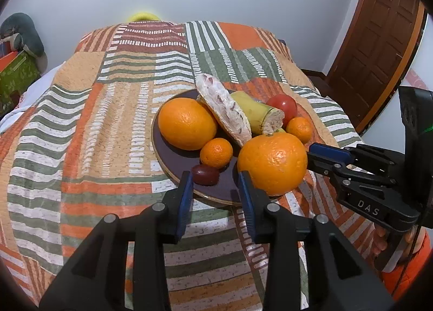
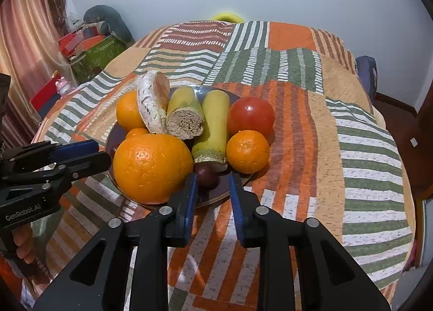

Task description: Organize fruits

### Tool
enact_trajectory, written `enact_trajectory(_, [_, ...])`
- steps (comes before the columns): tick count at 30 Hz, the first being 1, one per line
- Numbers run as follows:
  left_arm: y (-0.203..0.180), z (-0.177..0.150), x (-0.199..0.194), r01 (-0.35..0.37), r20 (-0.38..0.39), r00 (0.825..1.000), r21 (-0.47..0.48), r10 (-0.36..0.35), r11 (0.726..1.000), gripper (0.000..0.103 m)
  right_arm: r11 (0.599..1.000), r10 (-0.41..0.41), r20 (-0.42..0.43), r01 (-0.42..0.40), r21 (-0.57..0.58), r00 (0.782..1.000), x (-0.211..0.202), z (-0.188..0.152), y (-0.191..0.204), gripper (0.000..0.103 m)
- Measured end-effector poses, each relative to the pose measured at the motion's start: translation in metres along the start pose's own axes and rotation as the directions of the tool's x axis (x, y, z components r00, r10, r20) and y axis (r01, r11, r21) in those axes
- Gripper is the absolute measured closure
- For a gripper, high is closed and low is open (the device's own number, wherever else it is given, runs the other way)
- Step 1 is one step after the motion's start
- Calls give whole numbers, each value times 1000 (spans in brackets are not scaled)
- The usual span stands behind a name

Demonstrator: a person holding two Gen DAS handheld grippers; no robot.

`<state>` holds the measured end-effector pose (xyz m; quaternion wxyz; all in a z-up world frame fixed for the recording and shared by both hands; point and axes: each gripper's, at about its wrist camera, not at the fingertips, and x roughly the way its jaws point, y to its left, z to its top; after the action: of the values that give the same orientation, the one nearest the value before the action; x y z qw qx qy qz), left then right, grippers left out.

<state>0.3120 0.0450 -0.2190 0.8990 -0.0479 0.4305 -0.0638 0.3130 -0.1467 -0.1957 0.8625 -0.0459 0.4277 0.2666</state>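
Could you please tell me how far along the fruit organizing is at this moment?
Every fruit in view sits piled on the dark plate: two big oranges, two mandarins, the tomato, the banana pieces and a dark plum. Nothing is in hand: the left gripper and right gripper are both open and empty at the plate's near rim. The sorting itself appears still ahead.

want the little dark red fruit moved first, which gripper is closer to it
Hard to call, perhaps the left. The left gripper has the small dark red fruit right at its fingertips. The right gripper frames it too, with the fruit just beyond its tips. Both are open.
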Motion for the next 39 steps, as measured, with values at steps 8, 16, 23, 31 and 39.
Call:
enact_trajectory(8, [-7,6,-60,-18,106,994,-9,19,1000,68,1000,-6,95,6,-1,995,-49,8,6,80])
enact_trajectory(16, [-27,9,-181,-21,335,942,-18,26,1000,68,1000,-11,320,20,-24,947,-160,18,31,80])
enact_trajectory(23, [-58,-10,-286,-57,532,846,13,41,998,68,998,-11,519,45,-52,855,-260,5,65,77])
enact_trajectory(31, [-87,-42,-353,-103,648,759,31,58,994,44,996,-36,637,82,-42,770,-315,-24,93,47])
enact_trajectory(39, [-99,-64,-366,-135,668,740,30,81,990,11,991,-87,664,133,-18,743,-317,-39,102,16])
